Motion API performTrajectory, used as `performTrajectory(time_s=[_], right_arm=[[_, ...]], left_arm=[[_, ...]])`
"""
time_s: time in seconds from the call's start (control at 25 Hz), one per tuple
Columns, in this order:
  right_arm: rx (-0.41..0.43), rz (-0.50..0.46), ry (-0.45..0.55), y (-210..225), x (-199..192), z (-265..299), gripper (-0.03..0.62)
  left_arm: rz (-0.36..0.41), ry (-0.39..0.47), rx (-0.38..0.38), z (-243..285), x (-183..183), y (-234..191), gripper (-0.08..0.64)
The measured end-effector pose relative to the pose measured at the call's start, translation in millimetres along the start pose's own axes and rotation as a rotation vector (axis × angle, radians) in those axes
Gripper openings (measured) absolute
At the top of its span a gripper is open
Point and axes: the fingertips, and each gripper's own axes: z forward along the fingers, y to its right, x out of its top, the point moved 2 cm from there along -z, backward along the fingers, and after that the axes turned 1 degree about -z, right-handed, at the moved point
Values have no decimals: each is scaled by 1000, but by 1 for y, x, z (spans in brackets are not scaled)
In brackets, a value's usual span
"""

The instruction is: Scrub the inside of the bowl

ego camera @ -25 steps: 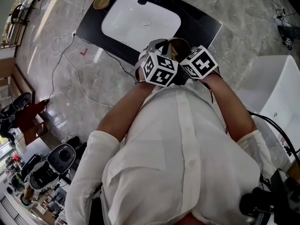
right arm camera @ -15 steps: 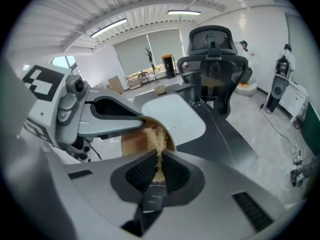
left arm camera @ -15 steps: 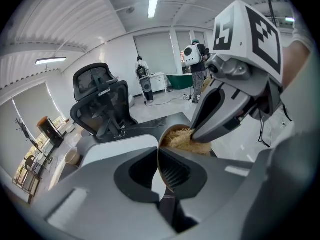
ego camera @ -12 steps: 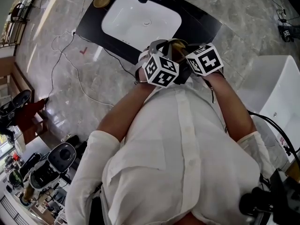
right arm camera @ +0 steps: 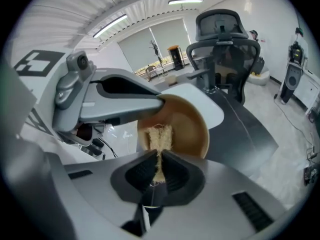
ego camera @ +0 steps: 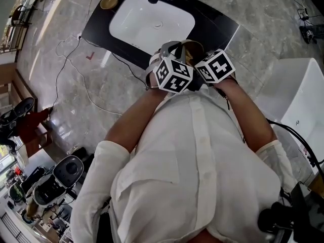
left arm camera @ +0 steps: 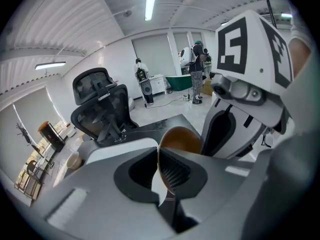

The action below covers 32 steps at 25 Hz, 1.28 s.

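Note:
A tan bowl is held on edge over the sink counter. My left gripper is shut on the bowl's rim; the bowl shows brown beyond its jaws. My right gripper is shut on a pale fibrous scrubber that presses against the bowl's inner wall. In the head view both grippers meet close together, the left gripper and the right gripper with marker cubes, and the bowl peeks out between them.
A white sink basin is set in a black counter. A small round dish sits at the counter's left corner. A white tub stands at the right. Cables trail over the marble floor. Office chairs stand behind.
The right gripper's cube moved up and right half a second ago, then came back down and left to about where it began. The left gripper has stayed still on the bowl.

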Motion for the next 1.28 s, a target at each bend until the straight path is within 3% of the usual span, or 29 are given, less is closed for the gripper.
performTrajectory(time_s=[0.12,0.4,0.72,1.0,1.28], right_arm=[[8,12,31,-3,8,-7,25],[-64,-8,64,10,23,-20,25],[-173,-17,28,29,4,-35,25],[-121,-8,-21,20,-14,-7,25],[-47,-29,-11,-6,-4,-1,25]], left_arm=[[-5,-1,-2,-3,-1,0,17],[-10,-30,-3,2,-15,0,15],[2,-25,9,-6,-12,0,17],[-2,-7,10,2,-7,-4,21],[-40,12,-3,-6,-3,0,21]])
